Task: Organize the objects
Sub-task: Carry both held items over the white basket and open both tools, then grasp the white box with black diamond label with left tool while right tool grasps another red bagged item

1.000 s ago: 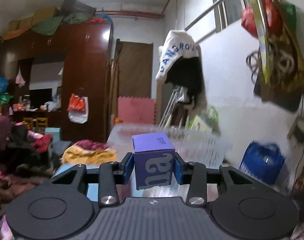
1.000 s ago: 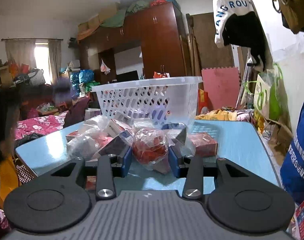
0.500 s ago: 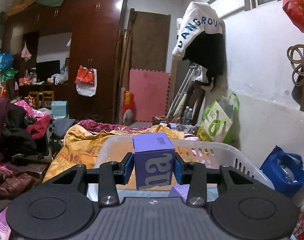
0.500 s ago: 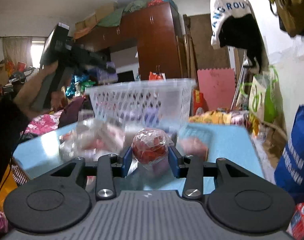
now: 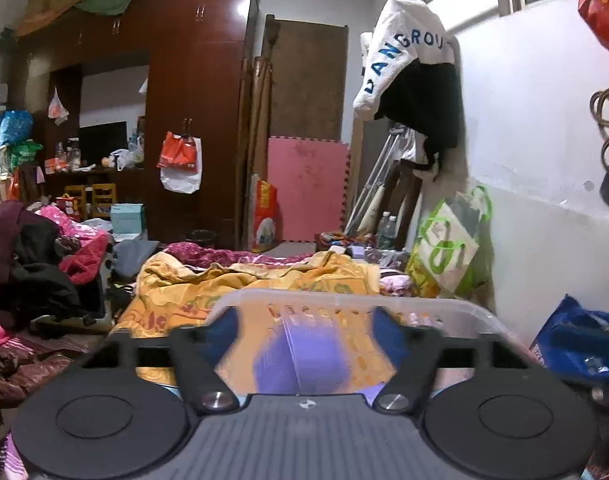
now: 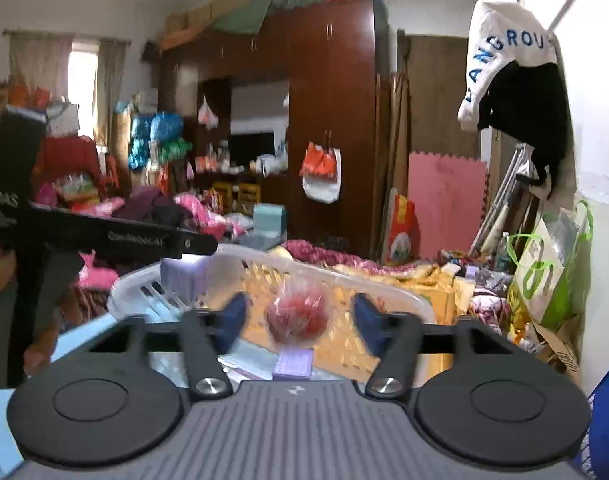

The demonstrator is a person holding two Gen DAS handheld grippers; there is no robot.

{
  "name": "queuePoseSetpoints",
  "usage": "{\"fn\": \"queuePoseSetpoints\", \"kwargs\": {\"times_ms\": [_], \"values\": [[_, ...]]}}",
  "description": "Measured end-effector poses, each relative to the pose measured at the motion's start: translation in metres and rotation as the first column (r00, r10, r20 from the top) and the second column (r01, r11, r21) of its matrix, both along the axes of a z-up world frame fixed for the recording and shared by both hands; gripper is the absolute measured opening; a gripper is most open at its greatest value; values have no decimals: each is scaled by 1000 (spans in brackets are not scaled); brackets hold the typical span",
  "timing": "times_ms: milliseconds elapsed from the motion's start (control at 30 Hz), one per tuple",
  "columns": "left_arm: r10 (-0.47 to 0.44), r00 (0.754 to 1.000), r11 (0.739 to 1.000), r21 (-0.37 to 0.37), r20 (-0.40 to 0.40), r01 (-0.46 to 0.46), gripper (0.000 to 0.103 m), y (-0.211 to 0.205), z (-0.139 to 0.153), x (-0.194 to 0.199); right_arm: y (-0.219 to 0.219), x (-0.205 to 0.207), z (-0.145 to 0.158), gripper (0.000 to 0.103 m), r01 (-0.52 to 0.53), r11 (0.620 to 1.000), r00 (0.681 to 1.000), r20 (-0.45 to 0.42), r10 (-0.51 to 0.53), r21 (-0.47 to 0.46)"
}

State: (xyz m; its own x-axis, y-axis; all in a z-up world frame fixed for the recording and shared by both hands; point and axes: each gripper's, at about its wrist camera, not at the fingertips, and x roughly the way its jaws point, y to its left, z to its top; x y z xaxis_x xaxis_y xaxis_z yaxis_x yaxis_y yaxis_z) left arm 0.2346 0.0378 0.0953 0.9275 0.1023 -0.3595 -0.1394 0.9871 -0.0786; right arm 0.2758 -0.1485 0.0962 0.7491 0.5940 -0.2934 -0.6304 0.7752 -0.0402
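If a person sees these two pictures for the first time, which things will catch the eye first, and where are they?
Most striking is the blurred purple box between the wide-open fingers of the left gripper, above the white basket. In the right wrist view, a red wrapped ball hangs blurred between the open fingers of the right gripper, also over the basket. On the wall at upper right hangs a white garment with blue letters.

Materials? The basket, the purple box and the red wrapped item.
Basket: white plastic, moulded rim and slotted walls, slightly translucent. Purple box: likely matte cardboard, though motion-blurred. Red wrapped item: clear crinkly plastic film over something red; contents unclear.
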Motion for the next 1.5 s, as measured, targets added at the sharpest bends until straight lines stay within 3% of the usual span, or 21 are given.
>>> {"fn": "queuePoseSetpoints", "kwargs": {"times_ms": [167,267,367,500,567,633,733,800,867,967,1033,1067,1167,1233,1333,1500], "values": [[-36,999,999,8,20,36,82,-2,0,-24,-21,-29,-8,96,-22,1000,1000,8,22,18],[-131,989,991,38,73,129,83,-12,-10,-84,-46,-60,-18,100,-37,999,999,19,37,31],[-161,978,982,120,130,146,88,-34,-52,-168,-77,-96,-42,103,-28,999,999,41,26,45],[-255,959,958,166,124,234,88,-63,-120,-264,-104,-129,-76,103,2,991,1000,20,-5,134],[-326,941,937,158,86,310,88,-78,-135,-284,-110,-143,-91,103,-11,986,1000,-6,12,164],[-363,925,921,194,109,338,88,-95,-138,-298,-109,-158,-105,103,-36,981,998,-45,45,190],[-406,907,896,244,110,372,88,-111,-149,-310,-93,-172,-116,103,-108,980,991,-58,119,168],[-440,897,873,254,39,417,88,-122,-161,-307,-76,-168,-118,100,-138,983,988,-59,145,119],[-466,884,861,214,-33,462,87,-125,-169,-294,-64,-161,-119,97,-137,985,987,-68,144,102],[-433,895,881,158,-112,446,71,-119,-182,-279,-54,-148,-120,86,-130,984,985,-99,143,123],[-428,886,876,158,-180,455,47,-122,-192,-269,-48,-143,-123,83,-120,987,986,-102,131,105],[-429,880,874,150,-204,461,46,-124,-196,-265,-45,-145,-125,81,-118,988,987,-100,127,96],[-429,889,879,153,-161,452,45,-122,-196,-270,-42,-147,-132,47,-124,989,985,-114,133,79],[-422,901,885,170,-97,433,45,-118,-191,-281,-47,-155,-133,46,-121,990,987,-102,128,69],[-441,896,882,162,-46,443,45,-113,-182,-292,-56,-165,-130,46,-117,990,990,-75,123,76],[-451,891,881,136,-43,453,45,-108,-175,-298,-61,-166,-125,46,-104,991,992,-57,110,88]]}}
